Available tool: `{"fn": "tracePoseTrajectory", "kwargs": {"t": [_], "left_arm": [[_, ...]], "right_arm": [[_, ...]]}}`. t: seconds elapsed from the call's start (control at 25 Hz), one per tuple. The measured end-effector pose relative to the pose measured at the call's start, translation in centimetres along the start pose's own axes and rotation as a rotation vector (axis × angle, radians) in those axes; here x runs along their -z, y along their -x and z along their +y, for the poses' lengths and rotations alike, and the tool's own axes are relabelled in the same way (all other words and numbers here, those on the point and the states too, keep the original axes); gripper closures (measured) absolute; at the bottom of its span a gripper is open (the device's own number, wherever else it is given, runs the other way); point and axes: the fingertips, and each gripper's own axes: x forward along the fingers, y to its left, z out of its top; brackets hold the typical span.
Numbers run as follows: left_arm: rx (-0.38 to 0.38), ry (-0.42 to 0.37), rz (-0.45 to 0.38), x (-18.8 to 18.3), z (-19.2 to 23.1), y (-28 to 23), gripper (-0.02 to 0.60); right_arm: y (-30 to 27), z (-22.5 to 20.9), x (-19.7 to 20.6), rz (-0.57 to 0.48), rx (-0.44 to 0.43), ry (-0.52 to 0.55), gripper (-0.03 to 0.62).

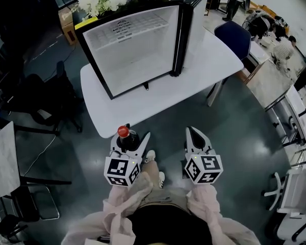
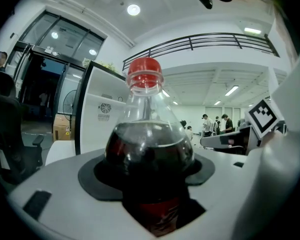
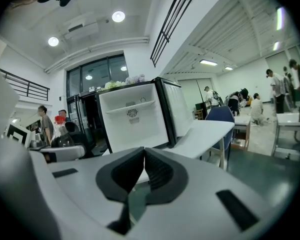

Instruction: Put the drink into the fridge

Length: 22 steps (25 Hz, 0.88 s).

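The left gripper (image 1: 130, 138) hangs over the dark floor (image 1: 168, 117), just short of the near edge of the white table (image 1: 158, 98). Its fingers (image 2: 92, 176) stand wide and clamp the drink (image 1: 125, 136), an upright clear bottle of dark liquid with a red cap (image 2: 145, 73). The left gripper view shows the dark pads pressed on both sides of the bottle's round body, with the neck and cap rising above them. Ahead on the table stands the fridge (image 1: 137, 50), well apart from the drink, its white inside facing the person and a shelf (image 3: 125, 106) across the upper part. Flowers (image 1: 109, 0) lie along its top. Its black-edged door (image 1: 179, 34) is swung open on the right side. Below, between the two grippers, the toes of white shoes (image 1: 151, 156) show on the floor. The right gripper (image 1: 192, 132) hangs level with the left one, also just short of the table edge. Its fingers are closed tip to tip, with nothing held between them. Further right, a blue chair (image 1: 233, 37) stands at the table's far corner
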Motion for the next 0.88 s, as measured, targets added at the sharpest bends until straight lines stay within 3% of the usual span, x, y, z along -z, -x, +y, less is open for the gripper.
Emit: {"fn": "tracePoseTrajectory", "kwargs": {"t": [0.24,0.88], "left_arm": [[0.001,0.011,0.021,0.8,0.1,-0.6,0.265],[0.044,-0.007,0.019,-1.1,1.3,-6.6,0.265]], "right_arm": [[-0.2,-1.0,0.1,0.009,0.021,-0.005,0.582],[-4.8,-2.6,-1.5,0.017,0.028,-0.02,0.582]]}}
